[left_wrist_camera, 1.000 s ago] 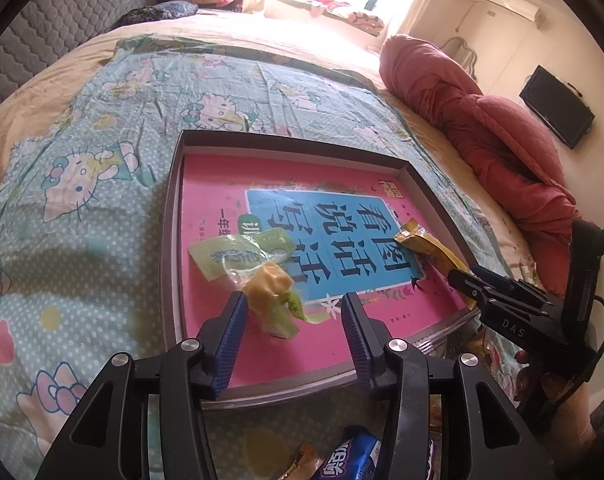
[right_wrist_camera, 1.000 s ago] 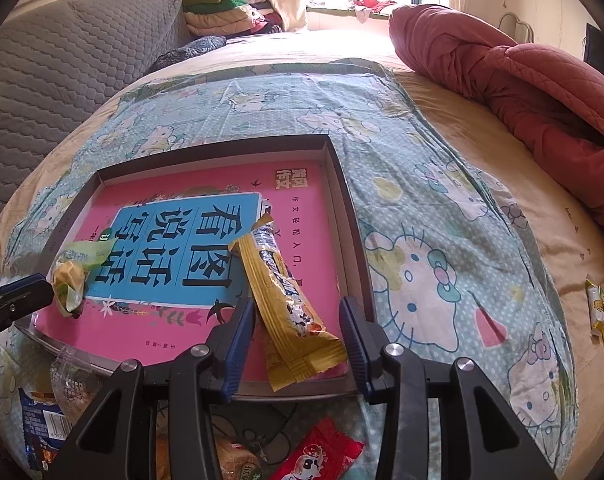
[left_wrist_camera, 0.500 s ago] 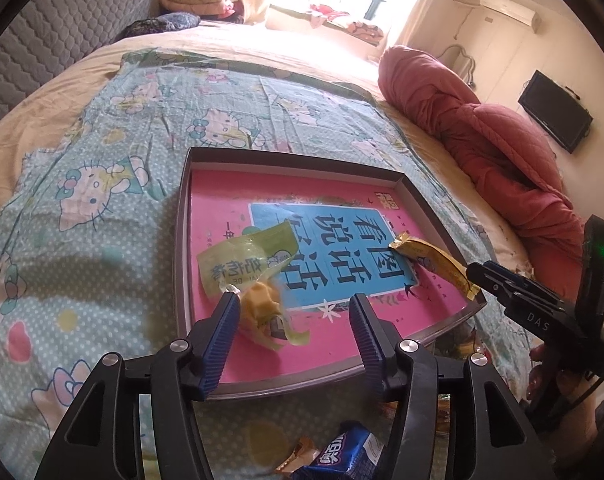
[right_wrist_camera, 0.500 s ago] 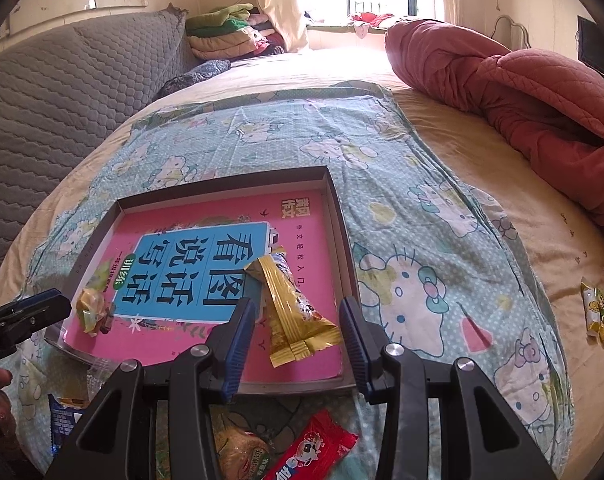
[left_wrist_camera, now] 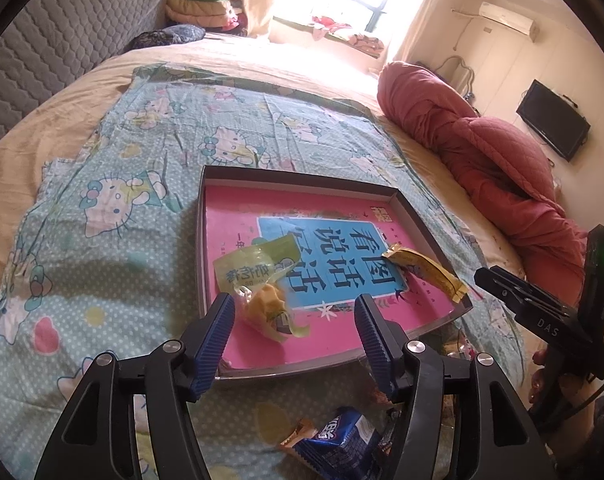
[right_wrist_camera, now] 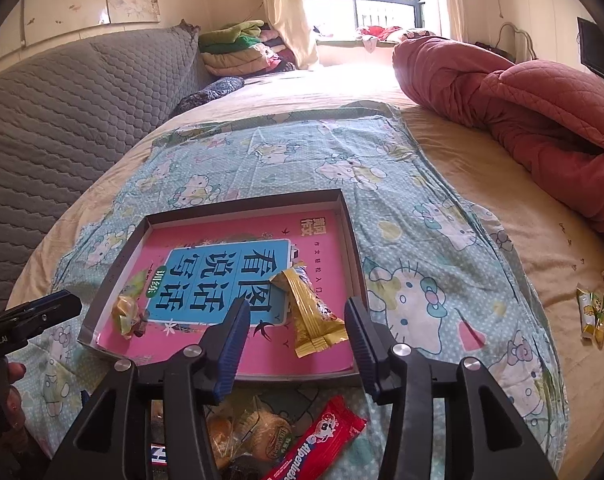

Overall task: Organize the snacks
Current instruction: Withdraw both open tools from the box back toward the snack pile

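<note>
Two snacks already lie inside the shallow box (left_wrist_camera: pixel 414 216) that stands on the cartoon-cat sheet (left_wrist_camera: pixel 113 216) on the bed. The green-wrapped pastry (left_wrist_camera: pixel 261 280) rests in the near left part of the box, on the pink book cover (left_wrist_camera: pixel 261 208) that lines the bottom. The yellow snack bar (right_wrist_camera: pixel 312 312) rests near the right wall, with its near end close to the near rim. So I judge the task as started but far from finished.

Several snacks are still outside the box. Just near its near rim, on the sheet, lie a blue biscuit pack (left_wrist_camera: pixel 338 440), a red wafer bar (right_wrist_camera: pixel 318 444) and a clear bag of small cakes (right_wrist_camera: pixel 253 432). Far to the right, on the beige bedding and well apart from the box, lie two small yellow-green packets (right_wrist_camera: pixel 592 312).

The left gripper (left_wrist_camera: pixel 293 320) has just been opening its jaws. They stand moderately wide, and the pastry lies between them. The left blue pad comes very close to the wrapper, but it does not seem to press on it, so I judge that the pastry is released.

The right gripper (right_wrist_camera: pixel 297 332) has also just been opening its jaws a little. They stand at a medium width on both sides of the near end of the snack bar, clear of it. Neither gripper holds anything.
</note>
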`<state>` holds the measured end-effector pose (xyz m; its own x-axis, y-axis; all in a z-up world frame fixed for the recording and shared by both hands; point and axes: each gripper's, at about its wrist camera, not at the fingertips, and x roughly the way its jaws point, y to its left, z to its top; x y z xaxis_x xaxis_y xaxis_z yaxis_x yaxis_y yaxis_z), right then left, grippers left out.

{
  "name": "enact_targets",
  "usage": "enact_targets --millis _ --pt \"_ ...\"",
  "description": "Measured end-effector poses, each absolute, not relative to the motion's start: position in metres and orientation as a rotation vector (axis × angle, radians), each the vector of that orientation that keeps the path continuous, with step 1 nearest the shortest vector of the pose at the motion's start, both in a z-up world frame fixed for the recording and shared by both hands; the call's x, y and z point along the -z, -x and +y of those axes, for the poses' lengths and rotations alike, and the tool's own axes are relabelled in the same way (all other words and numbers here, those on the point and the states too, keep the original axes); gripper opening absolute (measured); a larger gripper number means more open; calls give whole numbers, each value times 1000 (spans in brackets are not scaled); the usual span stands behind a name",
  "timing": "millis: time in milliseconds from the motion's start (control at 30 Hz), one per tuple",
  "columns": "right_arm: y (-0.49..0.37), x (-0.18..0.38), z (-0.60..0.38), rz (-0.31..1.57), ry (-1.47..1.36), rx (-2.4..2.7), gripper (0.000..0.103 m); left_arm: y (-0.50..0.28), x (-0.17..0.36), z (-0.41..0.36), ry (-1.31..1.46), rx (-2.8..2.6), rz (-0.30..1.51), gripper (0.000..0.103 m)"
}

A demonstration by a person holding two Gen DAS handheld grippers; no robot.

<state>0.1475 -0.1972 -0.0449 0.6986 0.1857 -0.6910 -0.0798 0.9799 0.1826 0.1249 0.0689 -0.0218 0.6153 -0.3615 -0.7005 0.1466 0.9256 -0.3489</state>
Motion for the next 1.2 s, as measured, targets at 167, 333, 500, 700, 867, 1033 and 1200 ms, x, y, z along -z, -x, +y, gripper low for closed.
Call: enact_targets --millis 167,333,500,700,867,1033,1200 --pt "-141 40 -198 775 -148 -162 49 -117 15 72 270 291 851 64" --pt "-134 35 -199 769 -151 -170 50 -110 10 74 266 285 850 64" --pt "-128 30 -203 760 -164 -174 50 -103 7 70 249 291 850 64" --pt "-120 26 -205 756 -171 -187 50 -93 2 55 215 317 848 64" --pt "-111 27 -208 772 -185 -188 51 -82 0 36 149 347 851 65" --pt "-101 33 -216 800 -209 -178 51 -71 1 21 100 371 863 69" --pt "-92 38 -220 827 -225 -175 51 -62 3 13 57 375 875 70"
